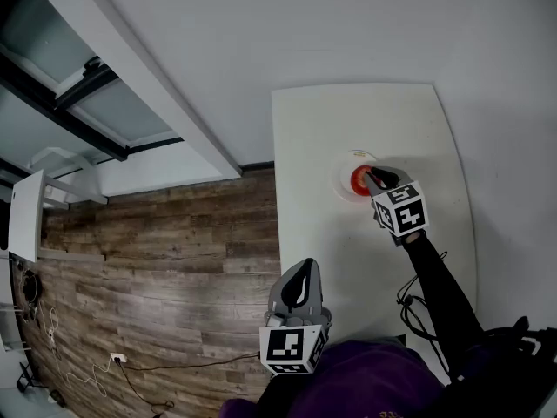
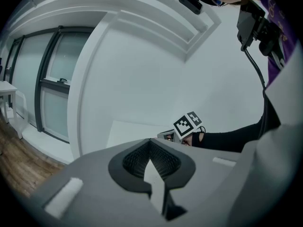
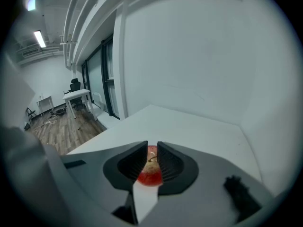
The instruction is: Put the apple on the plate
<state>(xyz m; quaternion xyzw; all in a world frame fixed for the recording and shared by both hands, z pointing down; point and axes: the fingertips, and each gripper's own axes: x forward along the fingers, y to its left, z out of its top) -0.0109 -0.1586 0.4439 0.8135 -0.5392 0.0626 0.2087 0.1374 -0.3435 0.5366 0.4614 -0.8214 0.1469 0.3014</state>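
A red apple (image 1: pixel 358 180) lies on a small white plate (image 1: pixel 346 163) near the middle of the white table (image 1: pixel 348 116). My right gripper (image 1: pixel 373 178) reaches in from the right, its tips at the apple's edge. In the right gripper view the jaws (image 3: pixel 152 148) stand a narrow gap apart; the apple (image 3: pixel 149 176) and its stem show just beyond them, not between the pads. My left gripper (image 1: pixel 301 280) hangs shut and empty at the table's near left edge (image 2: pixel 150 146).
The table stands in a corner, with white walls (image 1: pixel 261 33) behind and to the right. A black cable (image 1: pixel 411 303) lies on the near right of the table. Wooden floor (image 1: pixel 165 259) and glass windows (image 1: pixel 78 103) lie to the left.
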